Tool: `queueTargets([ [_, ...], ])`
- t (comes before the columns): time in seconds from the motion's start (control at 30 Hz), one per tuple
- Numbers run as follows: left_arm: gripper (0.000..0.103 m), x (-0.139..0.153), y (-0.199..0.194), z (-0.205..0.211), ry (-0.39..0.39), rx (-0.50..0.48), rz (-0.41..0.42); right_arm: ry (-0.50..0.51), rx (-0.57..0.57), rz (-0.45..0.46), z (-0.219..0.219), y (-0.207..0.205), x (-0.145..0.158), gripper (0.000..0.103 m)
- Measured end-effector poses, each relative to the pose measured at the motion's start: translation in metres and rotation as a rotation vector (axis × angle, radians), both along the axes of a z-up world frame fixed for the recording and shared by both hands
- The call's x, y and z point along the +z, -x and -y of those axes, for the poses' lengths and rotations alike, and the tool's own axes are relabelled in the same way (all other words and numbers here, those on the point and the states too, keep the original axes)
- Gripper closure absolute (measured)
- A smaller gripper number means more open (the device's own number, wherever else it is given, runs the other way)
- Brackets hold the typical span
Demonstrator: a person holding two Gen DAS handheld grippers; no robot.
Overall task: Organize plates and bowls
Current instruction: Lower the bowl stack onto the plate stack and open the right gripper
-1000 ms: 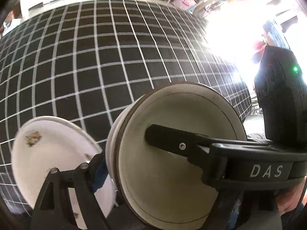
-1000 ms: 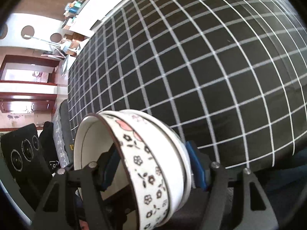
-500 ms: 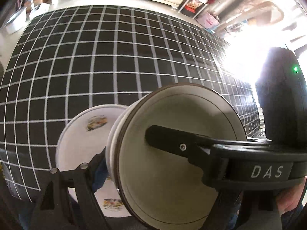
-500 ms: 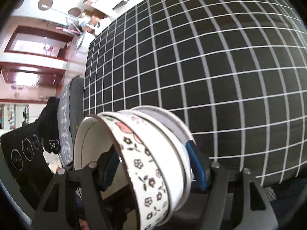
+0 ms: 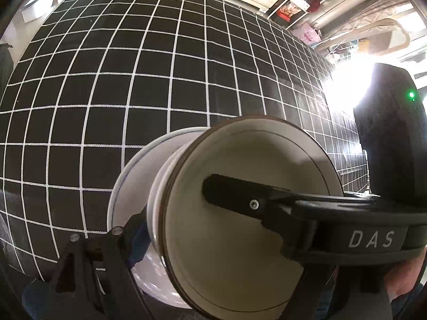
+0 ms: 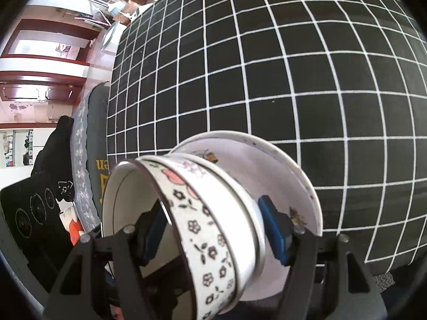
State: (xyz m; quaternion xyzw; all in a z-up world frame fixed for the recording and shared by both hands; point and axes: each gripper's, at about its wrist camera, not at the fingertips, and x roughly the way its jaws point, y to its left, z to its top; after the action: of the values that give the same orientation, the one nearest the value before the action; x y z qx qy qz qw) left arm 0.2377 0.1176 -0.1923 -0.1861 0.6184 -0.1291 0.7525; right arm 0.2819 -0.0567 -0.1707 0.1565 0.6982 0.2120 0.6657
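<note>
While both grippers carry the same stacked bowls [image 6: 213,229], this looks like the set-down step: bowls onto the white plate [image 6: 288,176] at the near edge of the checked tablecloth [image 5: 133,80]. The right gripper [image 6: 210,232] pinches the floral wall with its blue pads [image 6: 272,229]; the left gripper [image 5: 170,213] clamps the opposite rim, one finger inside. Next move probably needs both lowered level, then let go together. Only the right view shows the floral pattern and plate decals; the left shows the bowl's plain inside. Can't tell if the stack touches the plate yet.
</note>
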Motion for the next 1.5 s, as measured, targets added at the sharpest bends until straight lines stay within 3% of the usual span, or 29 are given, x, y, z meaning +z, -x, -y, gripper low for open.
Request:
queueTargets([
  [0.33,0.022,-0.012,0.029,-0.031,-0.009,-0.002,0.019,0.003,0.007,0.017,0.002,0.000,-0.005,0.032],
  [0.47,0.022,-0.004,0.032,-0.027,-0.027,-0.010,0.029,-0.021,0.003,0.015,0.006,0.001,-0.008,0.032],
  [0.63,0.022,-0.002,0.006,0.007,-0.050,-0.016,0.049,-0.062,-0.014,-0.005,0.013,0.000,-0.014,0.032],
  [0.9,0.022,-0.003,-0.005,0.023,-0.094,0.013,0.055,-0.023,-0.014,0.071,0.023,0.000,0.000,0.032],
  [1.1,0.022,0.018,0.006,0.017,-0.125,0.043,0.107,-0.013,-0.011,0.202,0.029,0.010,0.021,0.032],
  [1.33,0.022,0.051,0.014,0.021,-0.136,0.079,0.173,-0.023,-0.003,0.273,0.039,0.024,0.045,0.032],
  [1.5,0.022,0.081,0.041,0.019,-0.166,0.096,0.228,-0.035,-0.033,0.310,0.053,0.042,0.064,0.032],
])
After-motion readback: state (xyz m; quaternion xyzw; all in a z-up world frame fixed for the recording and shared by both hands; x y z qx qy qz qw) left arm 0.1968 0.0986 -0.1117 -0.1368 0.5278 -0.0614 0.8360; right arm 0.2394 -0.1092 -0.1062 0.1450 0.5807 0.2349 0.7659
